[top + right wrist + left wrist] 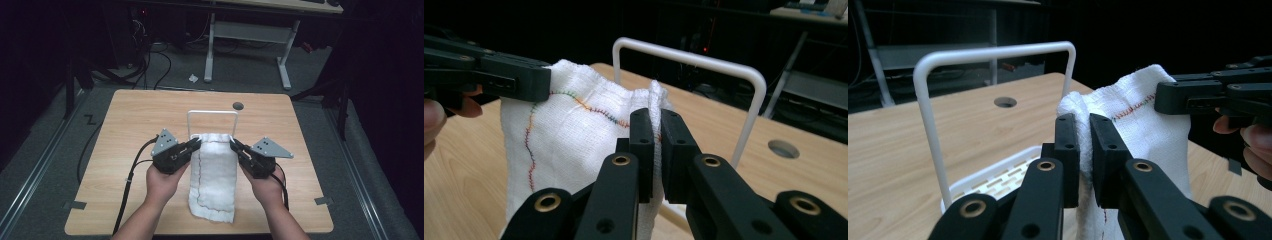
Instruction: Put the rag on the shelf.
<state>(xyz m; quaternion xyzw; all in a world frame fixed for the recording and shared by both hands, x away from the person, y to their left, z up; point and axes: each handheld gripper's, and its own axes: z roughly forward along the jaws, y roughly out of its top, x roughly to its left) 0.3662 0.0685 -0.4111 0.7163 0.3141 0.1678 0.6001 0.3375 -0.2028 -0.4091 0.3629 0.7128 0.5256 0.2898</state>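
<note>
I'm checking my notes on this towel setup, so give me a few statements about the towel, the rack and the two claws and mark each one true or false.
1. The left claw is clamped on a far corner of the white towel. True.
2. The right claw hangs open, clear of the towel. False: its jaws pinch the towel's other far corner.
3. The towel is draped over the top bar of the white rack. False: the bar is bare, and the towel is held up in front of it, on the person's side.
4. The towel carries a line of coloured stitching. True.
5. The near end of the towel lies on the wooden table. True.
</note>
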